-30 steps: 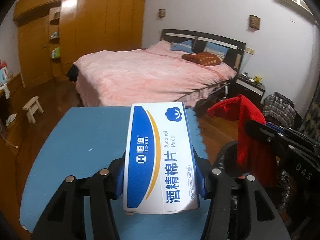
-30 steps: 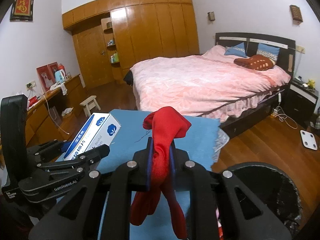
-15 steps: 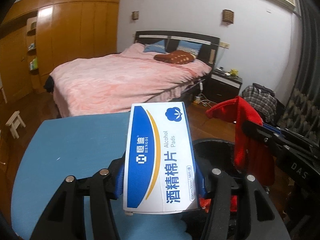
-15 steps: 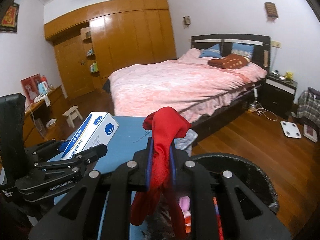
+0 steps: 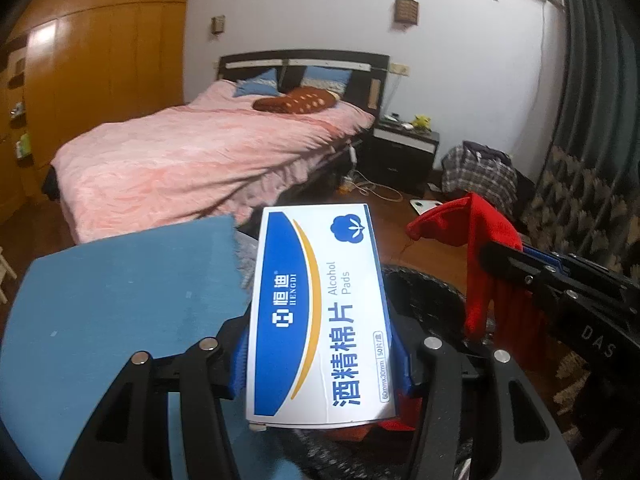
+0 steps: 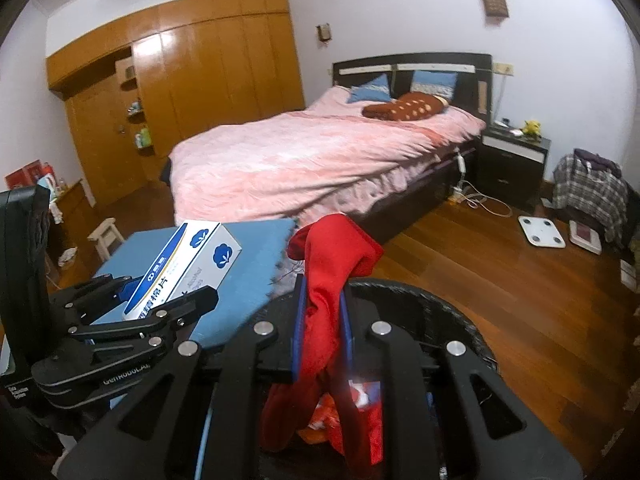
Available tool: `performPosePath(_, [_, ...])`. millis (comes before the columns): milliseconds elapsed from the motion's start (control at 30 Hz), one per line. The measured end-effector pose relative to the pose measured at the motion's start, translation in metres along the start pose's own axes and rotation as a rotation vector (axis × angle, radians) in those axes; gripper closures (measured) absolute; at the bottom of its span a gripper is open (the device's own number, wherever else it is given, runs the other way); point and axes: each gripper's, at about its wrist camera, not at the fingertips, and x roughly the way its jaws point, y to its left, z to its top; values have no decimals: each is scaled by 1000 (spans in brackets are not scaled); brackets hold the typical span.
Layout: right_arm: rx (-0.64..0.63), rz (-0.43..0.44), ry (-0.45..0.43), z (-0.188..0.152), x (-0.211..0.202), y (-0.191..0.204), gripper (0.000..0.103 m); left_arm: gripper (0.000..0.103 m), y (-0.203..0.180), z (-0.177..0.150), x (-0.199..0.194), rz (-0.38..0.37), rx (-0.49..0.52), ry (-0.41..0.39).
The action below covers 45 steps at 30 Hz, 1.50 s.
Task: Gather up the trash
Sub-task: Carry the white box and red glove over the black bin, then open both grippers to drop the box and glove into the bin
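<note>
Here the left claw (image 5: 320,356) clamps the alcohol-pad box (image 5: 320,312); the right claw (image 6: 320,332) pinches a red cloth (image 6: 326,280).

Red cloth (image 6: 332,264); blue-white box (image 5: 320,312); black bin (image 6: 448,312)

Both fisheye views are lit by soft, fairly dim indoor light from above, with a cool violet cast on the white walls. Glare patches sit on the glossy wooden wardrobe doors (image 6: 224,64) and faint sheen on the wood floor (image 6: 500,288). The pink bedspread (image 5: 192,156) carries gentle shadows in its folds. Straight lines bow strongly toward the edges, and the corners fall to black. The alcohol pads box (image 5: 320,316) prints sharply; distant detail looks soft and noisy.
</note>
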Motion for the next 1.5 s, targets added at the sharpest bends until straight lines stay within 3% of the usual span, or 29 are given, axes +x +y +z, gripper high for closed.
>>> performPosePath(500, [57, -88, 101, -33, 38, -47, 86, 48, -35, -10, 58, -66, 61, 79])
performPosePath(600, [64, -103, 118, -36, 45, -54, 79, 34, -37, -10, 63, -80, 54, 91])
performPosePath(900, [66, -140, 92, -38, 38, -58, 24, 13, -18, -5, 54, -34, 20, 77])
performPosePath(933, [65, -143, 86, -37, 35, -56, 14, 10, -15, -5, 51, -26, 17, 74])
performPosePath(1067, [64, -129, 80, -33, 27, -50, 7, 6, -4, -3, 36, 13, 9, 64])
performPosePath(1500, [12, -37, 37, -8, -14, -2, 6, 6, 17, -8, -31, 77, -17, 17])
